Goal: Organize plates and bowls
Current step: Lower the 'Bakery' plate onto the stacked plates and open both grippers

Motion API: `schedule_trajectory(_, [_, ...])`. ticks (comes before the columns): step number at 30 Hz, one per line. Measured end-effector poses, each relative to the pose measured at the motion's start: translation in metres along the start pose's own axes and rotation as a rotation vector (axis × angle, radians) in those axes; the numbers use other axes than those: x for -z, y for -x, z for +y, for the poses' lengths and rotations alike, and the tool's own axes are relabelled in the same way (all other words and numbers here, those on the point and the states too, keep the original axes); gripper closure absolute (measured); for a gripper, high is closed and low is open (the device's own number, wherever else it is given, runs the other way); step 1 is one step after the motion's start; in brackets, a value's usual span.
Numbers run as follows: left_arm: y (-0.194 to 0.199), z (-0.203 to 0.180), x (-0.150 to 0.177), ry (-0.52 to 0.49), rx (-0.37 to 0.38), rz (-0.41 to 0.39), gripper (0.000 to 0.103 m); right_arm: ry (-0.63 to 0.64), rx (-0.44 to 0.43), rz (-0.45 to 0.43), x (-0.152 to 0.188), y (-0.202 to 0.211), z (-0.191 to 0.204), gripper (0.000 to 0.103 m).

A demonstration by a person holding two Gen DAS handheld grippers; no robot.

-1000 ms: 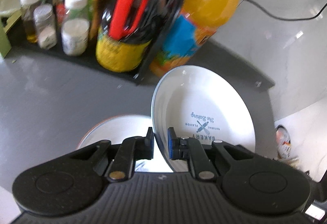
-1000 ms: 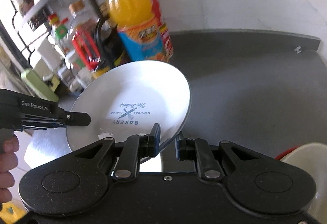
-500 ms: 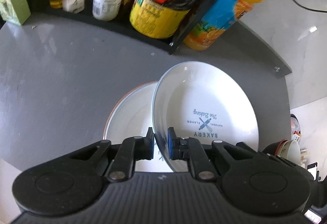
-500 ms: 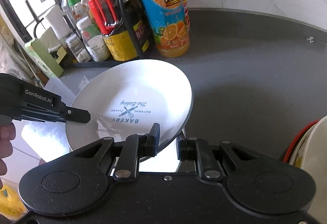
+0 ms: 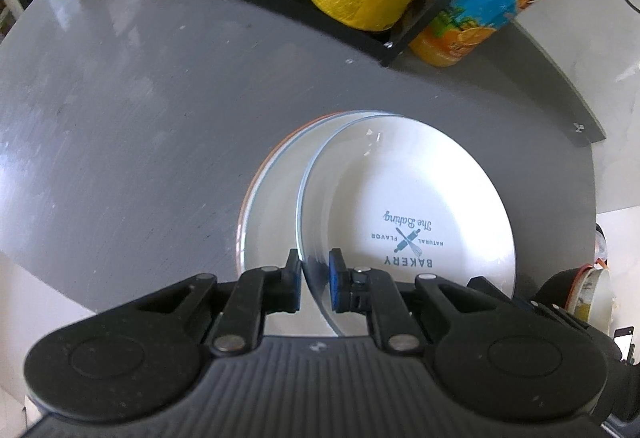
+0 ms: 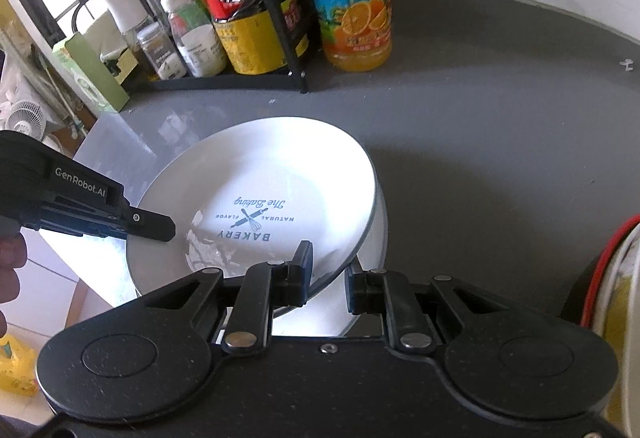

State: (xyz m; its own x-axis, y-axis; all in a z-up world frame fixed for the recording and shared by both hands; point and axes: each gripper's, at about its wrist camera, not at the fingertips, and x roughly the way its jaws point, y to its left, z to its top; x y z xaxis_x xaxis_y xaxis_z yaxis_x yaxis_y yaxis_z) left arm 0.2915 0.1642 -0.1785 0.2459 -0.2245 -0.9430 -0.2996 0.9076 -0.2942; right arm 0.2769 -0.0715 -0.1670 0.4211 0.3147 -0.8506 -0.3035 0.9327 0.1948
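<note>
You carry the BAKERY plate (image 5: 408,206) by two rim points so it stays level over the orange-rimmed plate (image 5: 264,206), lower centre of the left wrist frame — likely a stacking move. Left gripper (image 5: 314,278): pads clamped on the near rim. Right gripper (image 6: 328,278): jaws partly apart — left finger against the rim; full grip, cannot tell.

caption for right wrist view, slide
Both grippers lower the tilted BAKERY plate onto a second plate on the grey counter.
</note>
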Motion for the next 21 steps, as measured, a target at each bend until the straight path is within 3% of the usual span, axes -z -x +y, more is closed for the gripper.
schedule_trajectory(10, [-0.012, 0.005, 0.001, 0.038, -0.030, 0.043, 0.090, 0.012, -0.017, 0.030, 0.004, -0.009, 0.004, 0.086])
schedule_trajectory(21, [-0.018, 0.001, -0.003, 0.003, -0.031, 0.082, 0.088, -0.014, -0.030, 0.065, 0.002, -0.013, 0.001, 0.081])
